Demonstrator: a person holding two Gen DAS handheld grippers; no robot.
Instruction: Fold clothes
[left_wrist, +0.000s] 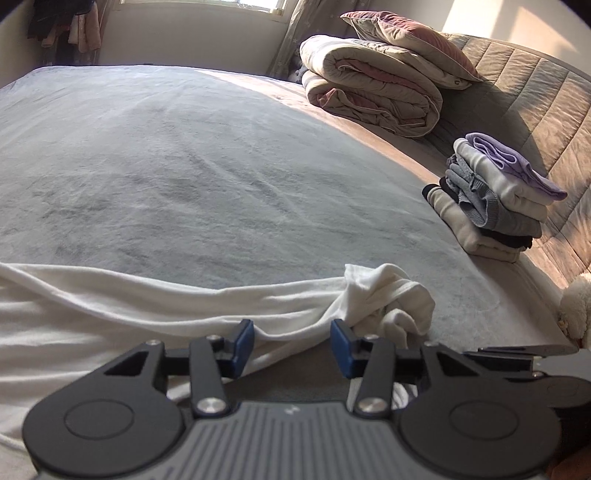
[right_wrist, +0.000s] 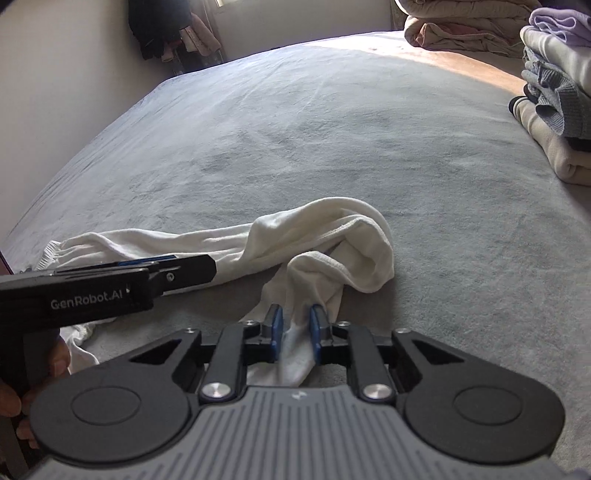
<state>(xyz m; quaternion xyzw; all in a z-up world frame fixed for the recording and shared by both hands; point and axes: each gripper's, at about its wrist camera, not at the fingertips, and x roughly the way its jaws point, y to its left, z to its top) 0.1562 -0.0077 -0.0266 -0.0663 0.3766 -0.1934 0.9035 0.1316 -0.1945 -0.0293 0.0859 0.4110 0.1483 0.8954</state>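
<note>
Right gripper jaws pinch white garment; left gripper half-open astride hem, unclamped. Clamp left, pull taut.

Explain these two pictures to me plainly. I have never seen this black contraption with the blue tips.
These are two hand-held grippers, worked by a person, with a camera on each looking along its fingers. One picture comes from the left gripper, the other from the right gripper. Both look across a bed covered by a grey blanket. A white garment lies crumpled on it. The right gripper's blue fingers are shut on a strip of that garment. The left gripper stands open with cloth between its tips. A stack of folded clothes and a rolled duvet sit farther back.
</note>
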